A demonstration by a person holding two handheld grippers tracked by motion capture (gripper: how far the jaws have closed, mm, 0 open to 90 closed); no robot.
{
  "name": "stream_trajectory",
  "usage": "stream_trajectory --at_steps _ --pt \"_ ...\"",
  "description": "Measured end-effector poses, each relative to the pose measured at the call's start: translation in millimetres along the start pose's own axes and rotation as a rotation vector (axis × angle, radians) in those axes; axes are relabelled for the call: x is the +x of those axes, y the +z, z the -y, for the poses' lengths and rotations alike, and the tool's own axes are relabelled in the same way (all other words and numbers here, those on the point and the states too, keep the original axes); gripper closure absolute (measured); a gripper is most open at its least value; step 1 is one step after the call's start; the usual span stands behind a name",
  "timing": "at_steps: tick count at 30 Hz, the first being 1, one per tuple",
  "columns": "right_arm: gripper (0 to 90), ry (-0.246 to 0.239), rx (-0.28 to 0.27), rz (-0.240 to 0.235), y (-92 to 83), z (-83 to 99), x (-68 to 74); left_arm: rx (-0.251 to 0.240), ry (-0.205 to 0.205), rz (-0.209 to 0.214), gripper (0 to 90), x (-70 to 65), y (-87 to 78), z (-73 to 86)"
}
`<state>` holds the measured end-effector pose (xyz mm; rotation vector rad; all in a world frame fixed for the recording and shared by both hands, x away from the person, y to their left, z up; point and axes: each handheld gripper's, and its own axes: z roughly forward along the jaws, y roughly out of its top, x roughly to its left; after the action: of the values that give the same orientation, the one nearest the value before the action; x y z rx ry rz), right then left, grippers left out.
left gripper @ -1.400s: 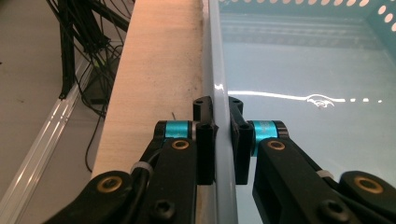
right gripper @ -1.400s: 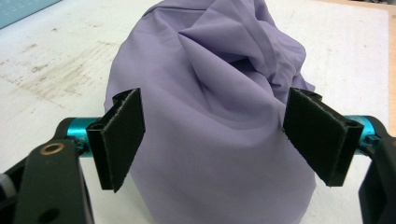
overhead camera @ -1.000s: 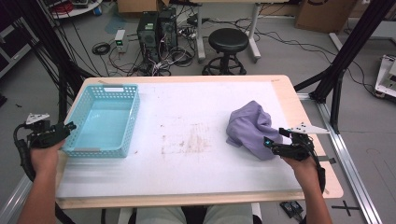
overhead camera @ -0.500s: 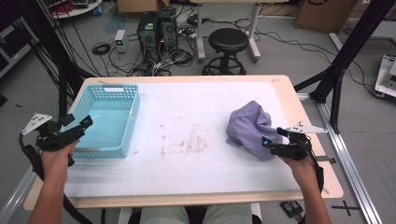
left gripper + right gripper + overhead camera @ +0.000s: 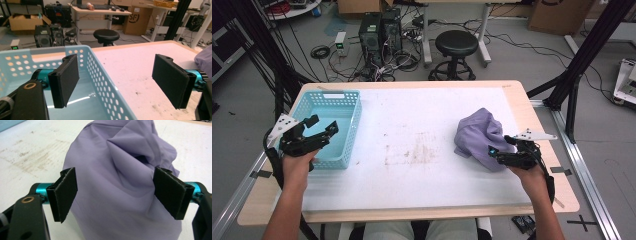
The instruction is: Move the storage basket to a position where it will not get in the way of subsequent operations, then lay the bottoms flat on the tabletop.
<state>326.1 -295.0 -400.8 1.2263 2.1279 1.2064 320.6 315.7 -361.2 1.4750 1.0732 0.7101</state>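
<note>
2 hand-held grippers at a white table (image 5: 412, 190), with a blue basket (image 5: 339, 100) at its left and a purple cloth (image 5: 477, 135) at its right.

Left to right: the left forearm rises from the near edge; its hand carries the left gripper (image 5: 326, 131) over the basket's near right corner, pointing toward the cloth, its jaws having just been opening and now spread wide with nothing between them. The cloth lies crumpled, well right of the basket. The right gripper (image 5: 492, 152), level and aimed toward the basket, has its jaws spread on either side of the cloth's near edge, pads apparently not pressing it.
</note>
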Motion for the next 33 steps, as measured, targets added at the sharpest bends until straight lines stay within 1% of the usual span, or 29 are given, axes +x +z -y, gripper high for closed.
stream_trajectory --at_steps 1,3,5,6,8,11,17,18,19,20,21,22,23,24,25,26,27,28,29,31,32,33 --pt "21.0 0.000 0.000 0.000 0.0 0.0 0.0 0.000 0.000 0.000 21.2 0.0 0.0 0.0" --pt "21.0 -0.002 0.000 -0.004 0.9 -0.2 0.4 -0.003 -0.007 0.007 21.2 -5.5 1.5 1.8" --pt "21.0 -0.001 -0.004 -0.007 1.3 -1.1 0.7 0.003 -0.006 0.013 21.2 -9.7 3.9 3.1" --pt "21.0 -0.002 -0.003 -0.010 1.7 -1.3 0.4 0.013 -0.014 0.025 21.2 -12.4 6.9 4.2" --pt "21.0 -0.001 -0.004 -0.007 2.1 -1.3 -0.4 0.016 -0.018 0.029 21.2 -13.8 8.3 4.7" --pt "21.0 -0.001 -0.005 -0.008 2.3 -1.4 -1.4 0.021 -0.015 0.038 21.2 -18.6 12.3 5.9" --pt "21.0 0.011 0.001 0.004 5.0 -2.3 -6.5 0.033 -0.015 0.054 21.2 -29.7 21.2 7.9" --pt "21.0 0.016 0.000 0.011 8.2 -3.6 -9.0 0.032 -0.014 0.061 21.2 -35.1 23.7 9.7" --pt "21.0 0.016 0.000 0.011 8.2 -3.6 -9.0 0.032 -0.014 0.061 21.2 -35.1 23.7 9.7" --pt "21.0 0.018 0.006 0.016 12.2 -4.7 -10.5 0.031 -0.017 0.064 21.2 -37.9 25.1 10.6" --pt "21.0 0.018 0.006 0.016 12.2 -4.7 -10.5 0.031 -0.018 0.067 21.2 -40.6 26.5 11.7" --pt "21.0 0.015 0.015 0.031 17.0 -4.9 -11.3 0.031 -0.019 0.073 21.2 -46.5 29.8 13.7" --pt "21.0 0.015 0.015 0.031 17.0 -4.9 -11.3 0.031 -0.019 0.073 21.2 -46.5 29.8 13.7" --pt "21.0 0.019 0.028 0.041 20.7 -4.1 -11.6 0.039 -0.008 0.074 21.2 -51.9 33.3 14.5" --pt "21.0 0.019 0.028 0.041 20.7 -4.1 -11.6 0.039 -0.008 0.074 21.2 -51.9 33.3 14.5" --pt "21.5 0.018 0.031 0.039 22.6 -3.7 -12.0 0.040 -0.004 0.076 21.2 -54.1 34.7 14.9" --pt "24.5 0.015 0.049 0.029 23.9 -2.9 -12.8 0.037 -0.010 0.082 21.2 -56.1 36.4 15.5" --pt "25.0 0.005 0.050 0.034 23.3 -1.9 -12.8 0.037 -0.019 0.089 21.2 -60.1 39.2 16.6" --pt "25.0 0.005 0.050 0.034 23.3 -1.9 -12.8 0.037 -0.019 0.089 21.2 -60.1 39.2 16.6" --pt "29.1 -0.018 0.066 0.037 20.7 0.1 -12.9 0.044 -0.011 0.099 21.2 -64.2 40.7 17.7" --pt "33.9 -0.021 0.081 0.031 20.2 2.2 -15.7 0.056 -0.002 0.105 21.2 -67.1 41.0 19.1" --pt "33.9 -0.021 0.081 0.031 20.2 2.2 -15.7 0.056 -0.002 0.105 21.2 -67.1 41.0 19.1"
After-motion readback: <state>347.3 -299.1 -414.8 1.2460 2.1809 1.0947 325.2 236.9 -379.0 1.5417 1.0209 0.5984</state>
